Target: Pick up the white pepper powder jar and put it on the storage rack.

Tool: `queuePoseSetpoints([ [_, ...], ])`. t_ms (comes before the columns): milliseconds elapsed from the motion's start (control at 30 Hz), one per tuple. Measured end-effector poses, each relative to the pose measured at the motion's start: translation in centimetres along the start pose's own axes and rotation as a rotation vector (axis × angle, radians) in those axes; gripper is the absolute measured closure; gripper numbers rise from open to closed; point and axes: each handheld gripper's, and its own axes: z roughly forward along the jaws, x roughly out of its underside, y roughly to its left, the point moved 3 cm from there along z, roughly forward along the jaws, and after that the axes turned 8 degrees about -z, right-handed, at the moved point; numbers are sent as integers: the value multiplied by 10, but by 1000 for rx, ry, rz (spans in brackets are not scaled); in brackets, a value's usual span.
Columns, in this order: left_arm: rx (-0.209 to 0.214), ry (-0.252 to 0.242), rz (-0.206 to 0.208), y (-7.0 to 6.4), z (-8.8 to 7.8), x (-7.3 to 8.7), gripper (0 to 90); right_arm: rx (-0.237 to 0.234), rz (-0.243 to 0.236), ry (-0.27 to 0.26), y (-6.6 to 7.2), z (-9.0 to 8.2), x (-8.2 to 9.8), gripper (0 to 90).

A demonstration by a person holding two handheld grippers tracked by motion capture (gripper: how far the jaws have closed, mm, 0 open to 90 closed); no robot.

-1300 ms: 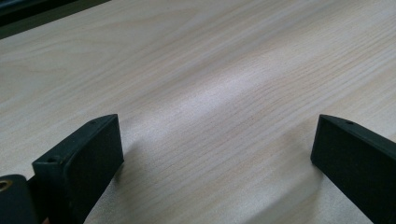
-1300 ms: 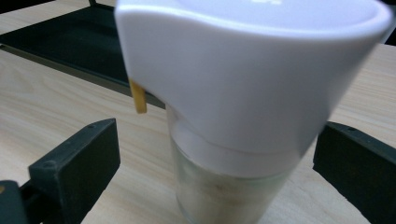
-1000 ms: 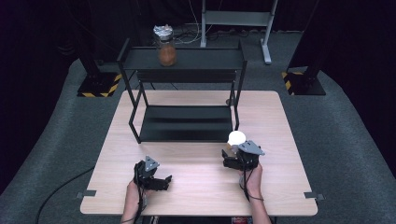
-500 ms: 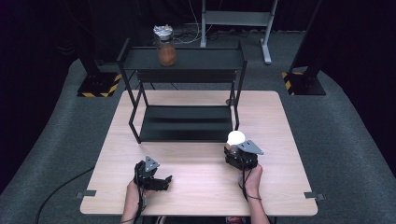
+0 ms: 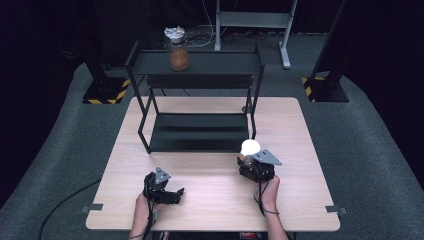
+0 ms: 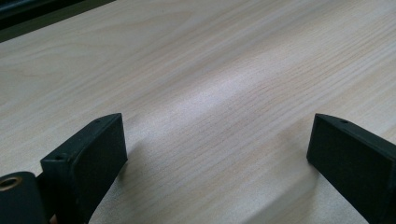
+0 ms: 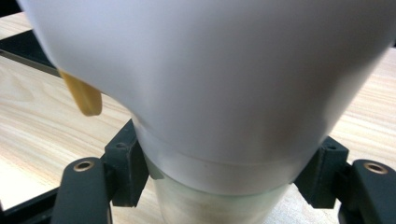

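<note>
My right gripper (image 5: 248, 159) is shut on a container with a rounded white top (image 5: 250, 147), near the front right of the wooden table (image 5: 300, 150). In the right gripper view the white top (image 7: 210, 70) looms close. The jaws of the right gripper (image 7: 229, 172) press on both sides just under the top, on the pale body (image 7: 210, 207). A small yellow piece (image 7: 84, 98) hangs at the top's left edge. My left gripper (image 5: 175, 194) rests at the front left, open. Its jaws (image 6: 217, 149) stand wide apart over bare wood.
A black two-level rack (image 5: 197, 131) stands on the far half of the table, just beyond the container. A jar with brown contents and a foil lid (image 5: 178, 52) sits on its top shelf. Stands with yellow-black bases (image 5: 105, 95) are on the floor behind.
</note>
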Motion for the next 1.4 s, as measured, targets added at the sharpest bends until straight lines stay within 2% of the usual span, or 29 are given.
queuePoseSetpoints([
  [400, 8, 3, -7, 2, 0, -1, 42, -21, -17, -24, -3, -9, -15, 299],
  [633, 8, 2, -9, 2, 0, 0, 41, -50, -20, -43, -8, -16, -26, 298],
  [1033, 7, 2, -6, 1, 0, 0, 42, -60, -48, -61, -9, -21, -40, 298],
  [1133, 5, 0, -1, 1, 0, 0, 43, -67, -42, -69, -11, -22, -44, 298],
  [1267, 1, -1, 5, 0, 0, 0, 45, -116, -1, -100, -19, -24, -49, 298],
  [1400, -3, -5, 8, -1, -1, 1, 45, -107, -26, -104, -18, -26, -58, 298],
])
